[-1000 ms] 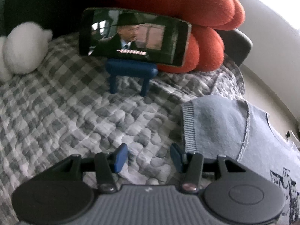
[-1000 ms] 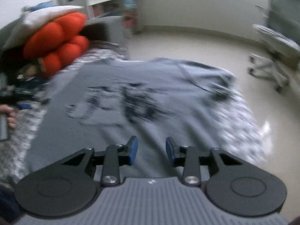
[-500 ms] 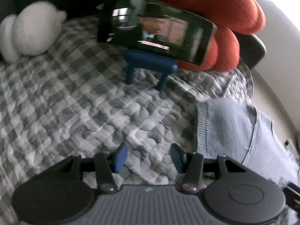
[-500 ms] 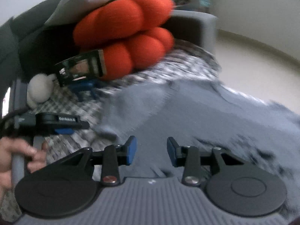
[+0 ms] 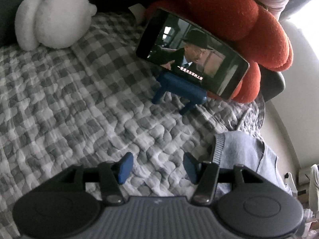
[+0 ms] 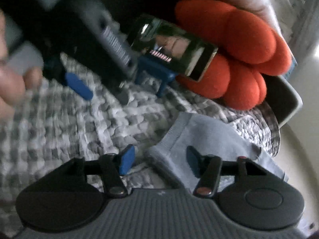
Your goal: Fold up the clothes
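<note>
A light blue-grey shirt lies on the checked quilt [image 5: 69, 99]. Its sleeve [image 6: 209, 135] with a ribbed cuff points toward me. My right gripper [image 6: 159, 159] hovers over the cuff's corner; its jaws are closing with the cuff edge between them, and the pads do not press on it. My left gripper [image 5: 157, 165] hangs over bare quilt just left of the same sleeve [image 5: 239, 149], its jaws opening with nothing between them. In the right wrist view the left gripper [image 6: 99, 91] shows blurred at upper left, held by a hand [image 6: 12, 79].
A phone [image 5: 191, 59] playing a video stands on a blue stand [image 5: 179, 91] at the back. Behind it sits an orange cushion [image 5: 259, 29]. A white plush [image 5: 53, 23] lies at the far left. The bed's edge and pale floor run along the right.
My right gripper swung left and down, from over the shirt's printed body to the sleeve cuff. My left gripper rolled and drifted slightly, so the sleeve sits lower right in its view.
</note>
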### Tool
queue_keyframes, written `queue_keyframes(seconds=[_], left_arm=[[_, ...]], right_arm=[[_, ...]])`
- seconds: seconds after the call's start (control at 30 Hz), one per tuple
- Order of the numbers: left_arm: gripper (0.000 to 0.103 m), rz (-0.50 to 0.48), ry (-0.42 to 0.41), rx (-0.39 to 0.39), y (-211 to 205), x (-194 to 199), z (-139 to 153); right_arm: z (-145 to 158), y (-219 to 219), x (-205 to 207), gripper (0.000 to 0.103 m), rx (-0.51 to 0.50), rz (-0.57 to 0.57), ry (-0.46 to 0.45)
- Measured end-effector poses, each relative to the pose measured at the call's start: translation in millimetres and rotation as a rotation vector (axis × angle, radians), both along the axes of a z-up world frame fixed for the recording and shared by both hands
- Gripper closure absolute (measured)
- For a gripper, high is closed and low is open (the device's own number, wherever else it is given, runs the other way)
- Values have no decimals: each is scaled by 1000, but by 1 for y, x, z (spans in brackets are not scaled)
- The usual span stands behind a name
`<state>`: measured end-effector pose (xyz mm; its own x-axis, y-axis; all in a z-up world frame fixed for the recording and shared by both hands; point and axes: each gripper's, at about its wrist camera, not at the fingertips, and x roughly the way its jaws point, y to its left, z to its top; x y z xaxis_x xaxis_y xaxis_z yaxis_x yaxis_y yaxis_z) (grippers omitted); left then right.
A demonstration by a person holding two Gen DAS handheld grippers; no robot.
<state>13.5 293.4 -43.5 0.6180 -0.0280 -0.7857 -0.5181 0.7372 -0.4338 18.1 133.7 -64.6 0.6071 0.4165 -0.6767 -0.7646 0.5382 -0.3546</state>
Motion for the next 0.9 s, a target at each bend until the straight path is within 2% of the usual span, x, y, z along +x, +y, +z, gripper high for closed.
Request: queue_keyframes(seconds=[0.03,0.13,0.33,0.4,0.47,0.5,0.53,0.57,0.6,0.67,0.77,0.83,0.9], left_arm=[[46,-1,1,-4,1,0,0],[46,-5,2,-15,3,-1,-2],[44,-30,6,-15,3,3,-4],[42,-33,29,-10,3,5,-11],[41,-34,42,-3,2,6,-15],[40,-36,37,3,0,7,-15],[40,-37,29,5,-2,7,-13],[39,-41,18,4,-4,8,-12],[39,-50,2,-3,-7,9,-10],[39,-76,-23,-18,-15,12,-7],[39,-102,-47,1,-31,16,-4],[39,-126,-76,4,-42,22,0],[38,-146,-103,-9,-52,30,0]], right_arm=[[-1,1,2,97,0,-30,1],[11,-11,7,97,104,-97,37],[42,-73,32,98,468,-351,257],[45,-99,35,95,587,-452,371],[44,-125,30,84,722,-538,520],[43,-134,24,84,763,-556,571],[46,-142,15,84,774,-557,596],[50,-146,6,82,758,-549,583],[55,-148,-1,76,727,-543,545],[62,-155,-15,69,662,-547,461],[59,-172,-22,69,662,-552,413],[53,-181,-24,69,682,-553,407],[47,-180,-25,69,660,-545,412]])
